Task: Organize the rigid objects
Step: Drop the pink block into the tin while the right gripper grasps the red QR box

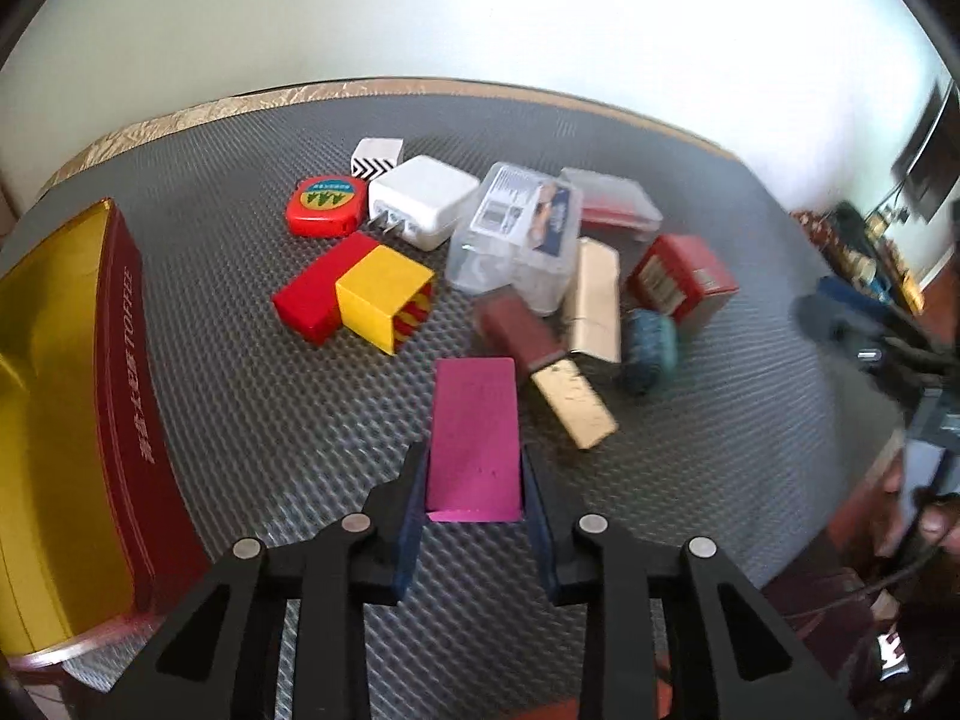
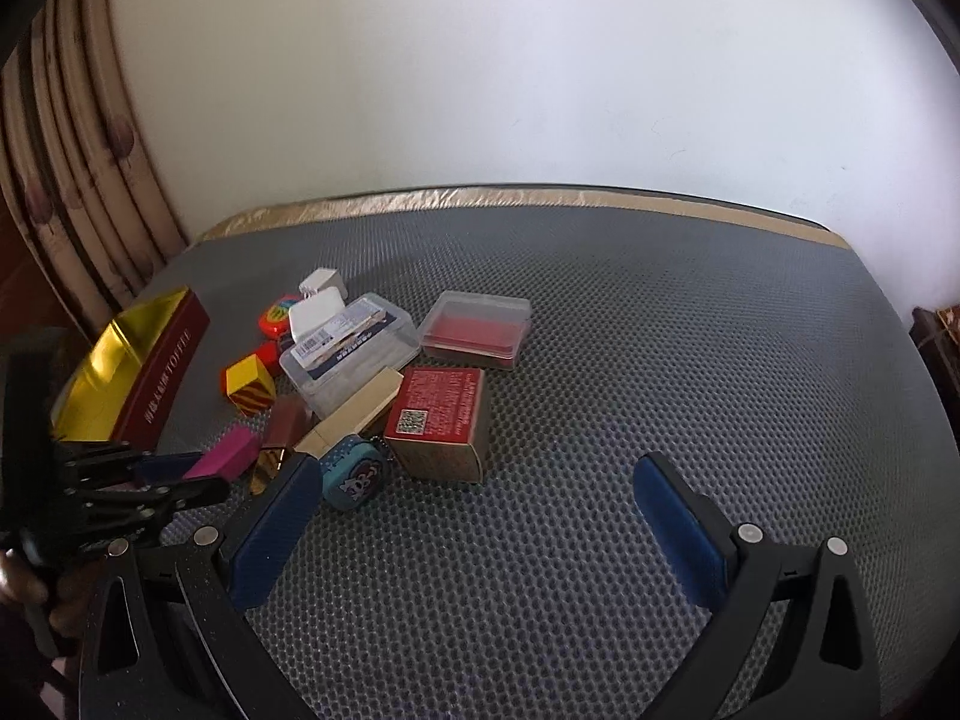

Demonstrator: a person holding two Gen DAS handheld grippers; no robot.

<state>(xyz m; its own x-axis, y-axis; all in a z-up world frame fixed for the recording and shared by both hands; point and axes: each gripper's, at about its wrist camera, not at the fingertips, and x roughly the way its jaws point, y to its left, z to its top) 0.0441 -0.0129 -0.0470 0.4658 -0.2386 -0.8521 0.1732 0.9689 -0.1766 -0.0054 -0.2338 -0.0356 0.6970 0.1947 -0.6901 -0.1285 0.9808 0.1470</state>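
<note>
My left gripper (image 1: 474,474) is shut on a magenta box (image 1: 474,420), its blue pads pressing the box's two long sides just above the grey mat. From the right wrist view that gripper (image 2: 180,477) and the magenta box (image 2: 225,459) show at the left. The open gold and red toffee tin (image 1: 78,390) lies to its left. My right gripper (image 2: 474,468) stands open and holds nothing. It sits low over the mat, with a blue round keychain (image 2: 354,474) and a red carton (image 2: 441,414) just ahead of its left finger.
A pile lies ahead: a red tape measure (image 1: 327,207), a white charger (image 1: 423,198), a clear plastic box (image 1: 516,228), a red and yellow box (image 1: 360,294), gold bars (image 1: 573,402) and a clear case with a red base (image 2: 477,330). The mat's right half (image 2: 690,360) is bare. A wall backs the table.
</note>
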